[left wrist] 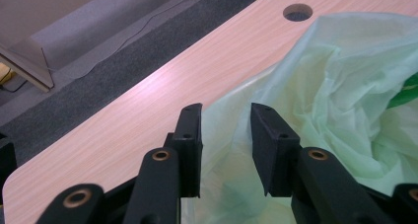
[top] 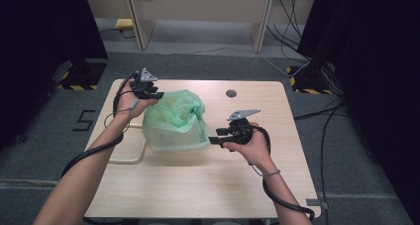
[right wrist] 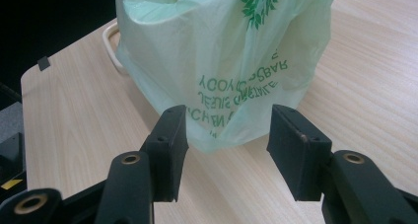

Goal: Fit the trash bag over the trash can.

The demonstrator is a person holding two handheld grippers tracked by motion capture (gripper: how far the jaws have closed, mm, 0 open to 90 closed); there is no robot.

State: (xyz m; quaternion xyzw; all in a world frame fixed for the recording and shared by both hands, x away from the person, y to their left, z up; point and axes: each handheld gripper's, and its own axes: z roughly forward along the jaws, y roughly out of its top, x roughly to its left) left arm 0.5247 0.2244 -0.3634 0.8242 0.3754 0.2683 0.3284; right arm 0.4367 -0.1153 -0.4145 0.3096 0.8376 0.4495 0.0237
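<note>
Left gripper (left wrist: 226,150) first: its jaws stand apart, and thin pale green film sits right in the gap between them, at the bottom centre of the left gripper view. I can't tell whether either jaw touches the plastic. Over in the right gripper view, the right gripper (right wrist: 224,152) has its jaws spread wide, with the lower corner of the green plastic bag (right wrist: 222,51) hanging just beyond the tips, in the upper middle of the frame. Nothing is clamped there; bare wood shows between the jaws.

From the high view, the bag (top: 176,121) sits a little left of centre on the light wooden counter (top: 208,185), puffed up and crumpled, its mouth gathered at the top. Dark green lettering and a leaf print run across its side, reading mirrored in the right gripper view. The left gripper (top: 157,94) is at the bag's upper left edge; the right gripper (top: 214,136) is at its lower right corner. A pale loop-shaped handle (top: 130,159) pokes out on the counter from under the bag's left side. A round cable hole (top: 231,93) marks the counter's far edge, upper centre.
</note>
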